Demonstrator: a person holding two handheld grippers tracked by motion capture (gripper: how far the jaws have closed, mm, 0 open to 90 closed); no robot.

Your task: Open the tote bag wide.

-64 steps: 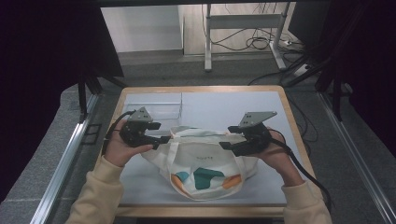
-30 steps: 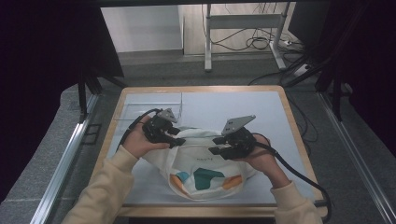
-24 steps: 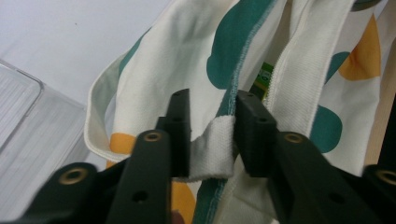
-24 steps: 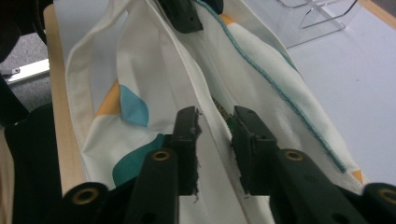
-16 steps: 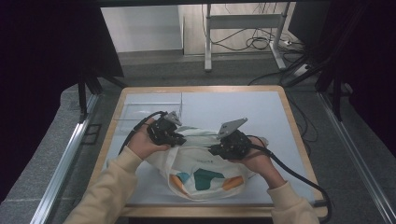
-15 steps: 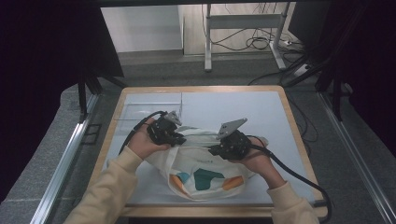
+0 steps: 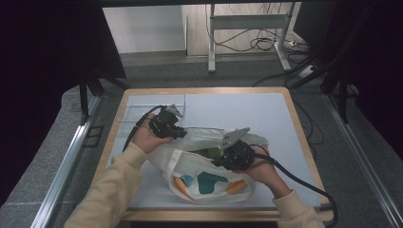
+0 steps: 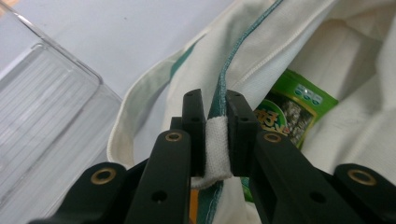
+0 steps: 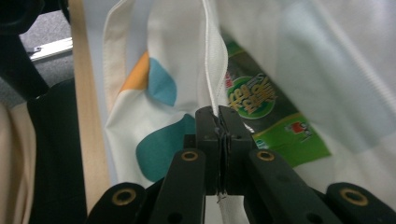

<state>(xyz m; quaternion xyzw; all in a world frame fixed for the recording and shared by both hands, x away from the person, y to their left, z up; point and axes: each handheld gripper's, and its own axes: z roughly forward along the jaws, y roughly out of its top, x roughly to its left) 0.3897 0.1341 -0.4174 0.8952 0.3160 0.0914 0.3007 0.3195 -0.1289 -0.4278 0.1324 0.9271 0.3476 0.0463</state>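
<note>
Each hand-held gripper, left and right, is clamped on the tote bag's rim; a green packet lies inside the bag.

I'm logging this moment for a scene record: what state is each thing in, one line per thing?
Tote bag: lying on the table, mouth held open, rim pinched at two places.
Green packet: inside the bag, partly covered by cloth.
Clear plastic box: lidless, beside the bag.
Left gripper: shut on the bag's green-edged rim.
Right gripper: shut on the bag's white rim.
</note>
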